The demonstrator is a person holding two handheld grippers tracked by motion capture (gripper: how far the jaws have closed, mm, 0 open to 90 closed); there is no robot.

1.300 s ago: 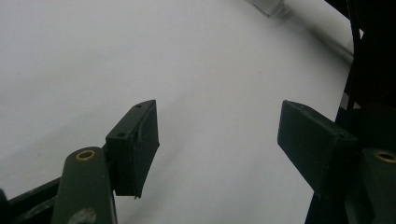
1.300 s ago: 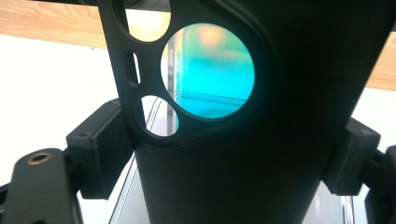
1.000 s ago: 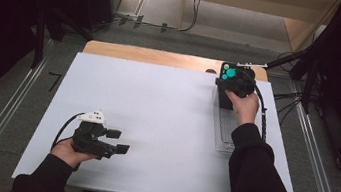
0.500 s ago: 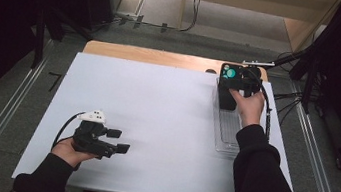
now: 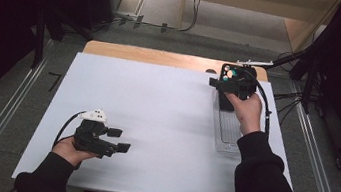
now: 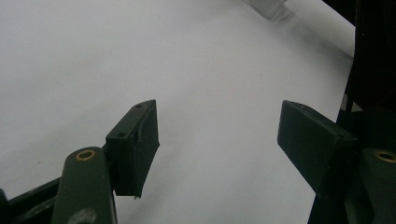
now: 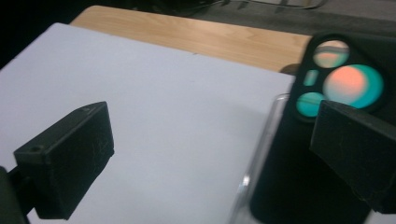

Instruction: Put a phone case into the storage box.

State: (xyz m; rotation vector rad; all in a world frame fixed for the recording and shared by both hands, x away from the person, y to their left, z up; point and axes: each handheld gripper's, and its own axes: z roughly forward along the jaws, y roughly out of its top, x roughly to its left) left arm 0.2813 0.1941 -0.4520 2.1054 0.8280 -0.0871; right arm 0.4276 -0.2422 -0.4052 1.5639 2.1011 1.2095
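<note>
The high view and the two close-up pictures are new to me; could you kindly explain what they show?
A person at a wooden table holds a hand-held gripper in each hand. Each gripper has two black fingers and a small camera. The high view looks down from above. In it, the left gripper is over the white sheet, near its front edge, with its fingers apart and holding nothing. The other two pictures come from the gripper cameras. The right gripper, also open and empty, is beside a black phone-shaped object with round lenses that stands at the far end of a clear plastic tray.
</note>
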